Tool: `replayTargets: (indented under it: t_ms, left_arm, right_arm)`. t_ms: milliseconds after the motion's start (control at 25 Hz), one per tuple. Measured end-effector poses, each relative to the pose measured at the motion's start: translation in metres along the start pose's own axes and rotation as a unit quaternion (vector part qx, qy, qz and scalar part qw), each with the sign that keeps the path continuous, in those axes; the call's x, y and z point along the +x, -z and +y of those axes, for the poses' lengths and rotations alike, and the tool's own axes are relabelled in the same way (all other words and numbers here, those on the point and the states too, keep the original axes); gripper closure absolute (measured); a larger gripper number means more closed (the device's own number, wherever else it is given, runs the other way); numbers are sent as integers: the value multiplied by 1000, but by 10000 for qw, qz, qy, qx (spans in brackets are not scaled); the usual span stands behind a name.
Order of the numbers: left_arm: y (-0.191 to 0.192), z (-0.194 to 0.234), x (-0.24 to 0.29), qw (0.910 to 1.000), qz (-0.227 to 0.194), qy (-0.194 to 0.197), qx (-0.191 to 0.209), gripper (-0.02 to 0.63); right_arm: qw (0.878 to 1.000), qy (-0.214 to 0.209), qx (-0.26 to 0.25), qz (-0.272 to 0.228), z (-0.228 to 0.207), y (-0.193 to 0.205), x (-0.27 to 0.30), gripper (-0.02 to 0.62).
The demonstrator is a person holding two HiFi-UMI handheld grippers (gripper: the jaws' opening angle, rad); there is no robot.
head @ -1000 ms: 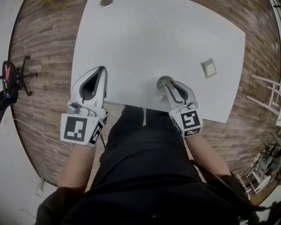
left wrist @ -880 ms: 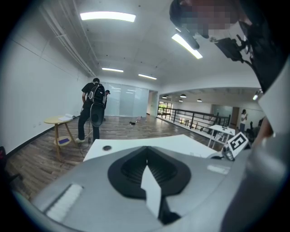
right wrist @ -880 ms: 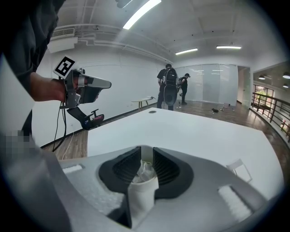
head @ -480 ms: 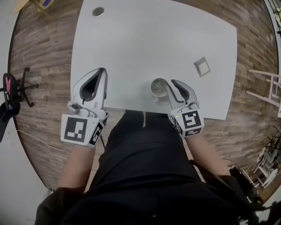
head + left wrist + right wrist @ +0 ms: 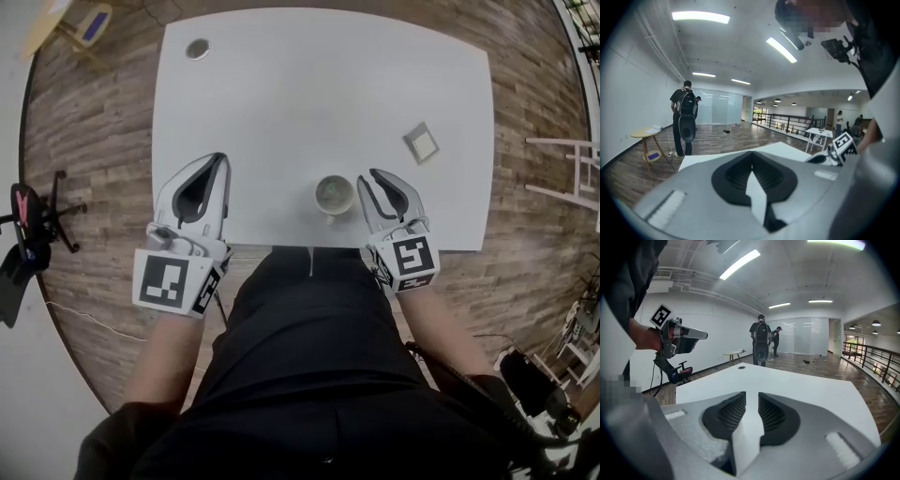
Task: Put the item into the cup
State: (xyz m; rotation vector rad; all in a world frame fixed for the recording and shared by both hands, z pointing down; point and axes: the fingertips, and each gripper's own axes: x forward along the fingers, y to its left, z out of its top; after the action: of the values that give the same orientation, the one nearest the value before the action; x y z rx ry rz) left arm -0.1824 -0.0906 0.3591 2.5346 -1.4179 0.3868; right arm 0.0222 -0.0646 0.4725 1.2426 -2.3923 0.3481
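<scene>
A pale cup (image 5: 333, 195) stands on the white table (image 5: 281, 94) close to its near edge, with a small greenish thing inside it. My right gripper (image 5: 368, 178) is just to the cup's right, apart from it. Its jaws are open, and in the right gripper view (image 5: 752, 401) only bare table shows through the gap. My left gripper (image 5: 221, 159) hovers over the table's near left part, well away from the cup. Its fingertips meet and it is shut with nothing in it, as the left gripper view (image 5: 751, 164) shows too.
A small flat square piece (image 5: 421, 142) lies at the table's right, and a round grommet (image 5: 197, 48) sits in the far left corner. An office chair (image 5: 28, 216) stands on the wooden floor at left. Two people (image 5: 761, 345) stand beyond the table's far end.
My right gripper has drawn back from over the cup to its right side, uncovering the cup's mouth. The head view has tilted, showing more of the table. The left gripper keeps its pose.
</scene>
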Motion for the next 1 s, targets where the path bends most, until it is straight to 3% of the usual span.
replayTargets:
  t_ms: [560, 1000]
  left_arm:
    - [-13, -2, 11, 9995, -211, 177, 137, 607]
    - [-8, 38, 8, 9993, -364, 64, 65, 607]
  right_arm:
    - [9976, 490, -109, -469, -23, -28, -15, 506]
    - [9936, 805, -271, -740, -18, -44, -1, 506]
